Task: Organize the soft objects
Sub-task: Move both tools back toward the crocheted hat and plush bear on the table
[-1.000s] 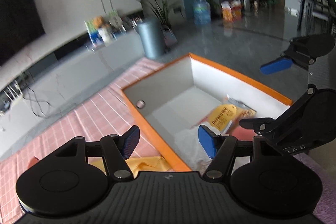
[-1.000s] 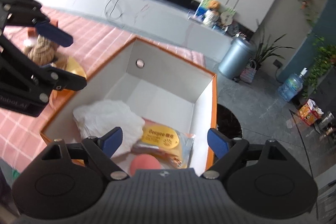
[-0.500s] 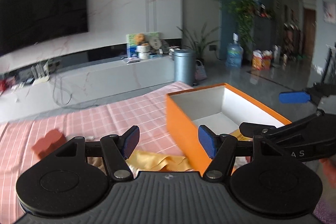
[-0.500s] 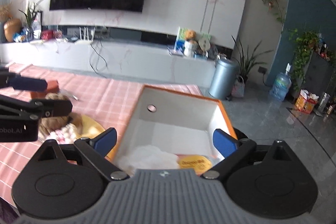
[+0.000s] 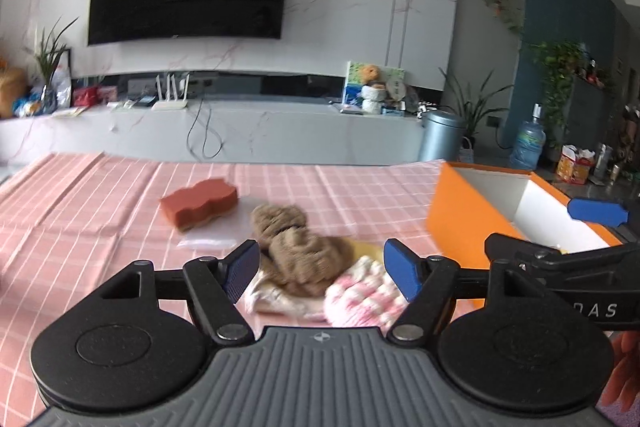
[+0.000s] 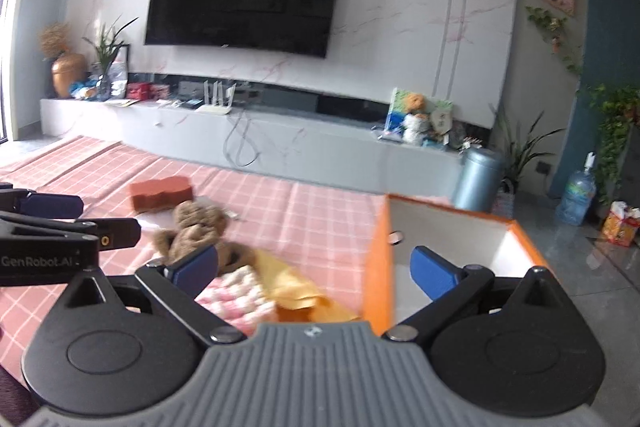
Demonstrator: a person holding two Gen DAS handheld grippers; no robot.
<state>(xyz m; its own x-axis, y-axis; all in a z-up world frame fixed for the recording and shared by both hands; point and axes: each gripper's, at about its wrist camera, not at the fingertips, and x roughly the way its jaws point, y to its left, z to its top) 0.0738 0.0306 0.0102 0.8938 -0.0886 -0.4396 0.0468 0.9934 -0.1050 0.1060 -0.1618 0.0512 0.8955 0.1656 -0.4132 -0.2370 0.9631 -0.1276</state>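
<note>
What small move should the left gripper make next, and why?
Probably ease forward and down onto the brown plush toy. The left gripper is empty, jaws opening, aimed at that pile on the pink cloth, outside the orange box.

— What's ahead of your right gripper [image 6: 314, 269]?
— My jaws are opening, nothing between them. Brown plush toy [image 6: 196, 229] mid-cloth, orange box [image 6: 378, 267] at the checked tablecloth's [image 6: 312, 211] right edge (blurry, though).
</note>
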